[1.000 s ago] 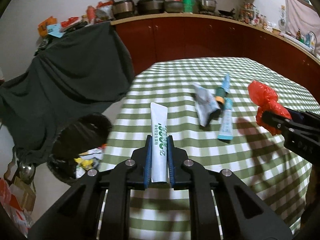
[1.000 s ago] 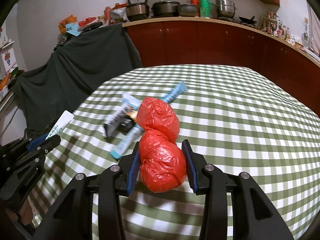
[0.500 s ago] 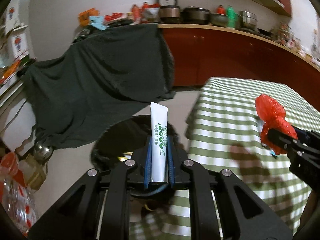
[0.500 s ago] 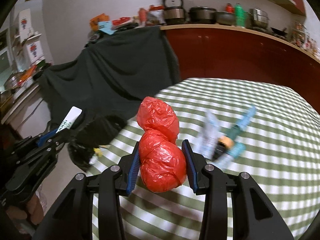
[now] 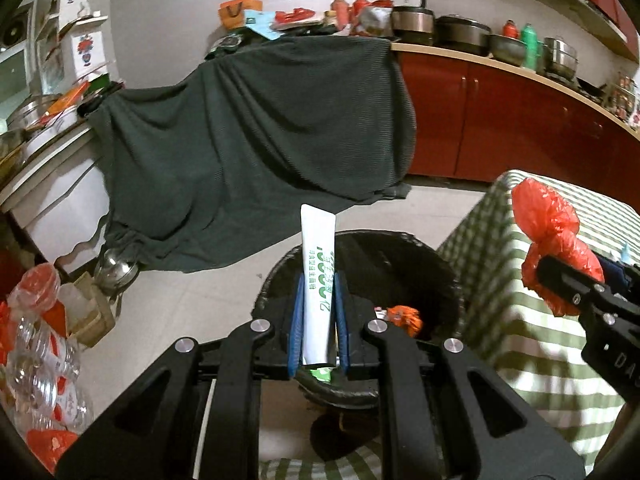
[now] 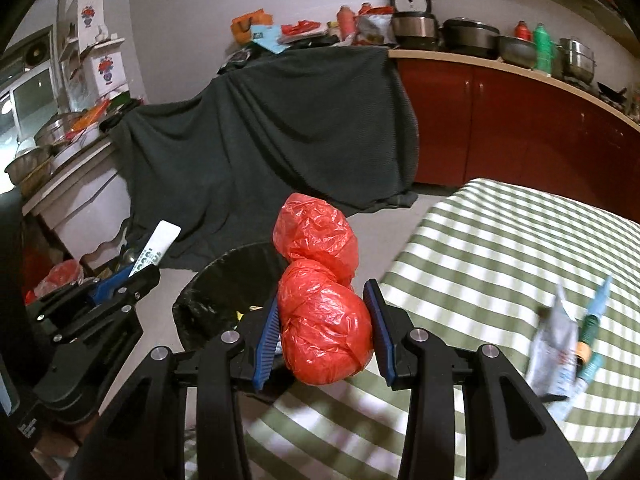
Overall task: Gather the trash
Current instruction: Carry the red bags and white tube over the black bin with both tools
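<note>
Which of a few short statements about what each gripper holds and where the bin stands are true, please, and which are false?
1. The left gripper is shut on a white tube. True.
2. The right gripper is empty. False: its jaws clamp a red plastic bag.
3. The black-lined bin stands on the table. False: it stands on the floor beside the checked table.
4. Wrappers and tubes lie on the table. True.

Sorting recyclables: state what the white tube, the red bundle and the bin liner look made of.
White tube: smooth matte plastic, probably; flat crimped end.
Red bundle: thin glossy plastic film, crinkled and translucent.
Bin liner: thin black plastic film, likely; its rim wrinkles.
</note>
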A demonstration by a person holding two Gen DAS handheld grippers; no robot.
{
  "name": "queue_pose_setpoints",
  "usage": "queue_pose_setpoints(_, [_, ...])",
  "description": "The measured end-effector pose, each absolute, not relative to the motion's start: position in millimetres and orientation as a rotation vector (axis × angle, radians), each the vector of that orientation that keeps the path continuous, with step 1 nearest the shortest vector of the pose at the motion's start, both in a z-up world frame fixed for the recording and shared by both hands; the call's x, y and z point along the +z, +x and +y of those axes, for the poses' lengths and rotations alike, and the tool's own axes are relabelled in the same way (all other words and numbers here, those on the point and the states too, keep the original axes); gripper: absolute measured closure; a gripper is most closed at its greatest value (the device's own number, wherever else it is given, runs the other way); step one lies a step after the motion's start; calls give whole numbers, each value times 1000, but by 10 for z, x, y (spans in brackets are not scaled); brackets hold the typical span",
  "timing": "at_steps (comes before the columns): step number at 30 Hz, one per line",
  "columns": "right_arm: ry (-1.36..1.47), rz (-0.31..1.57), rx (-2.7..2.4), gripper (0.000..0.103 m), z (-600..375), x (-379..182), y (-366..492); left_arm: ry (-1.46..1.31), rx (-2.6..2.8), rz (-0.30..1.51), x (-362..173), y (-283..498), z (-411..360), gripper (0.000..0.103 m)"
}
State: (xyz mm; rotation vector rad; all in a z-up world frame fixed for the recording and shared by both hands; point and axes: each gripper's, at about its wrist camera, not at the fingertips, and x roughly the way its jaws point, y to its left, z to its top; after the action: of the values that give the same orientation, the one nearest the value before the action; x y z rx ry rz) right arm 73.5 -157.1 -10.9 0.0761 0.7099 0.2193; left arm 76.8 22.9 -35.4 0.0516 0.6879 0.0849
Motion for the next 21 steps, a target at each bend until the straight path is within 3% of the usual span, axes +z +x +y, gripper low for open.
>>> queue_pose_setpoints(21, [48,815,275,62,-1099,-356,1260,4,149,749,-634,1210,519,88])
